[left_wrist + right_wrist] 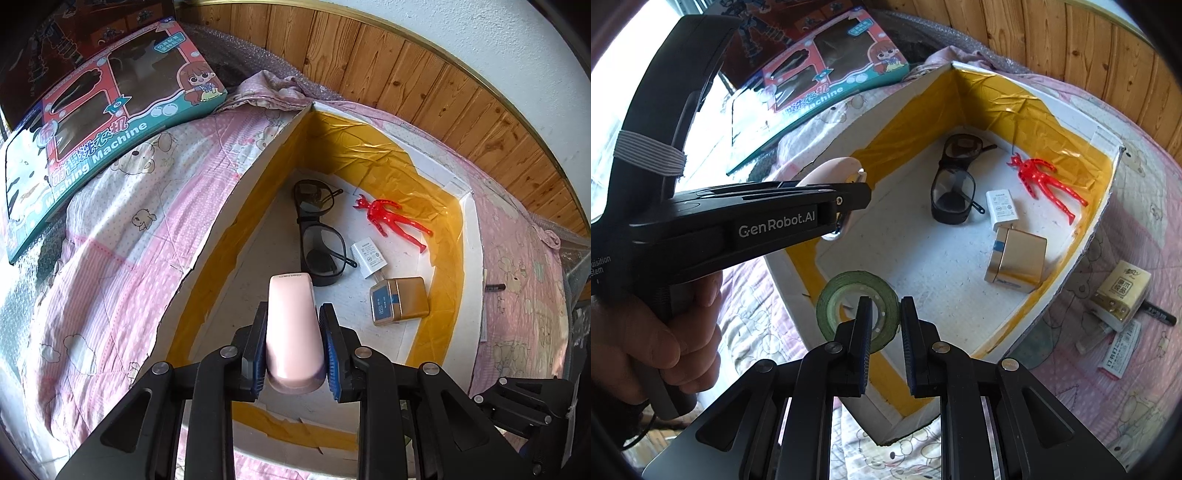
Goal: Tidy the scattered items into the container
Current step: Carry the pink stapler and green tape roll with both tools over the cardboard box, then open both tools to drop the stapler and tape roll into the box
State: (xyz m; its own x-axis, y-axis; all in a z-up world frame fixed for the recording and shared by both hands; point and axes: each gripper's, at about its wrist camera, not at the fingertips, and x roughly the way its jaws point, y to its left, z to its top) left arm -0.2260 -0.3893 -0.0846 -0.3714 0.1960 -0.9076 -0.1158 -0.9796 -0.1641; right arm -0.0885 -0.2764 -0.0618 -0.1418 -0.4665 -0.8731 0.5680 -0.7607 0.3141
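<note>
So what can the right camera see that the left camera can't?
Only the right wrist view shows the green tape roll held by the right gripper, the hand gripping the left tool, and the small packets lying on the quilt outside the box. Only the left wrist view shows the pink item full length, clamped in the left gripper. Both show the box, the glasses, the red figure, the charger and the gold tin.
</note>
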